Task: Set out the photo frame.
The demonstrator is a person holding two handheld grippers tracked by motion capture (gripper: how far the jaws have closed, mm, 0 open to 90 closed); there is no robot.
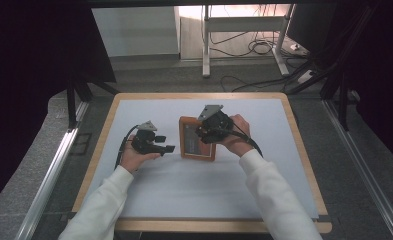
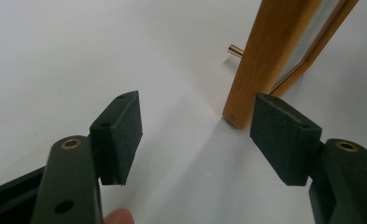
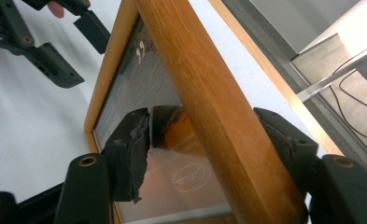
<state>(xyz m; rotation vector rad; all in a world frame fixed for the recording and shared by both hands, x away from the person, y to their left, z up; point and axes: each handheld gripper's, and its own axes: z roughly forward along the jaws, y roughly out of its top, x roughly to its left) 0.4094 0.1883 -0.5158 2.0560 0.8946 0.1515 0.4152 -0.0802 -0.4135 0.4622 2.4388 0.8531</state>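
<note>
Two grippers are seen over the white table (image 1: 149,200). A wooden picture frame (image 1: 197,138) near the table's middle is clamped by its side rail in the right gripper (image 3: 209,144), long axis running away from the person. The left gripper (image 2: 195,135), jaws spread wide and empty, is positioned just beside the frame's lower corner.

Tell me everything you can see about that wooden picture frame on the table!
The orange-brown wooden picture frame is a rectangle with thick plain rails around a shiny glass pane. A small brass pin sticks out behind it. It is tilted up, with its lower corner resting on the white table sheet. The right gripper is shut on one rail, with one pad on the glass. The open left gripper is close to its corner without touching it.
</note>
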